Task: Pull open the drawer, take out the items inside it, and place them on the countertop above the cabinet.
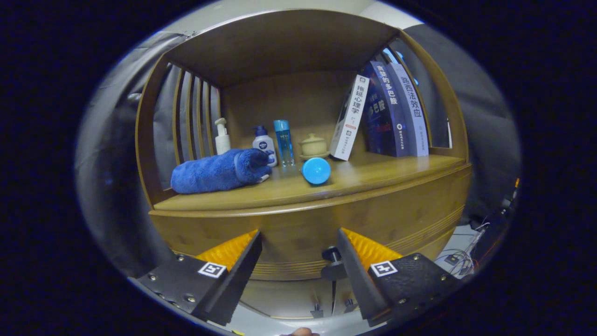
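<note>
Fingers (298, 242) spread wide, nothing between them, facing the cabinet's smooth curved wooden front; the drawer (298, 233) is closed, and its dark knob (331, 254) sits just beside the right finger. At twelve o'clock, the glossy wooden desk (373, 179) carries a plush rolled blue towel (219, 170), a round blue ball (316, 170), bottles (265, 149), a small lidded ceramic jar (313, 145) and leaning books (387, 112). Bare wood lies at two o'clock, under the books.
</note>
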`<action>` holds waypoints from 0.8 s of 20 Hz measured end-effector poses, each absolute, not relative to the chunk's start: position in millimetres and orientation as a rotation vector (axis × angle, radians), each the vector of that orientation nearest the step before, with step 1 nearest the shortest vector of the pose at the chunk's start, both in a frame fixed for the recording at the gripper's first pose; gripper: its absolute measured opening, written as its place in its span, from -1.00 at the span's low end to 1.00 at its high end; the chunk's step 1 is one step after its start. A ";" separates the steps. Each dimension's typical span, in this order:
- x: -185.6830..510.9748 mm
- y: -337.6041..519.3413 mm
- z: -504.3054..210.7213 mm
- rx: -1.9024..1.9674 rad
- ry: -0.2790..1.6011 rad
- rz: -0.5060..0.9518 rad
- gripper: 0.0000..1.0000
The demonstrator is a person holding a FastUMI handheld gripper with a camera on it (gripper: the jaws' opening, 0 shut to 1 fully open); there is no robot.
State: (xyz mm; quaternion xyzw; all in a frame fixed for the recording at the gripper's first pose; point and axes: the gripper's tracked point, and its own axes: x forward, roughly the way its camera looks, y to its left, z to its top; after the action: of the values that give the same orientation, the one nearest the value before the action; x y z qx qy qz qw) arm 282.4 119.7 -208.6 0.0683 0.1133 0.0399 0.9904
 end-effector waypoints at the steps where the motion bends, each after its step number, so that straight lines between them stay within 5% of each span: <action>1: 283.0 117.3 -202.3 0.150 0.209 0.068 0.95; 16: 208.1 74.7 -33.2 0.078 -0.060 0.012 1.00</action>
State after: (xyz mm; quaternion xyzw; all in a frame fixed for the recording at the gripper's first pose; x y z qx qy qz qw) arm 208.1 74.7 -33.2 0.0392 -0.0301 0.0058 0.9988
